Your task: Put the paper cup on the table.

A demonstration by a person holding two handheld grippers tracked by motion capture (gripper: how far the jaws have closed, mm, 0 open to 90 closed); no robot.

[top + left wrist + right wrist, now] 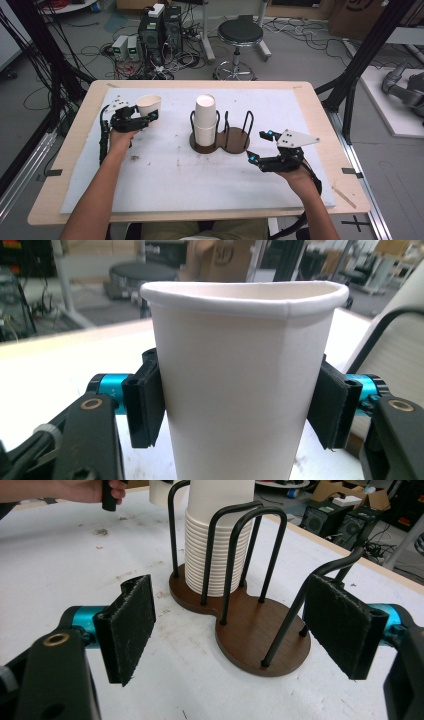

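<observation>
My left gripper [147, 114] is shut on a white paper cup [149, 105], held upright above the table's left rear. Up close, the cup [240, 385] sits squeezed between both black pads [146, 405]. A stack of white paper cups [205, 120] stands in the left bay of a brown two-bay cup holder [235, 141] with black wire hoops. My right gripper [257, 146] is open, right of the holder, nothing between its jaws. From it, the holder's empty bay [265, 640] lies just ahead and the stack of cups [216, 555] stands behind.
A white mat [165, 175] covers the wooden table [75, 135]. Behind the table on the floor stand a black stool [240, 35], computer cases [160, 27] and tangled cables. Black frame posts [365, 55] rise at the right.
</observation>
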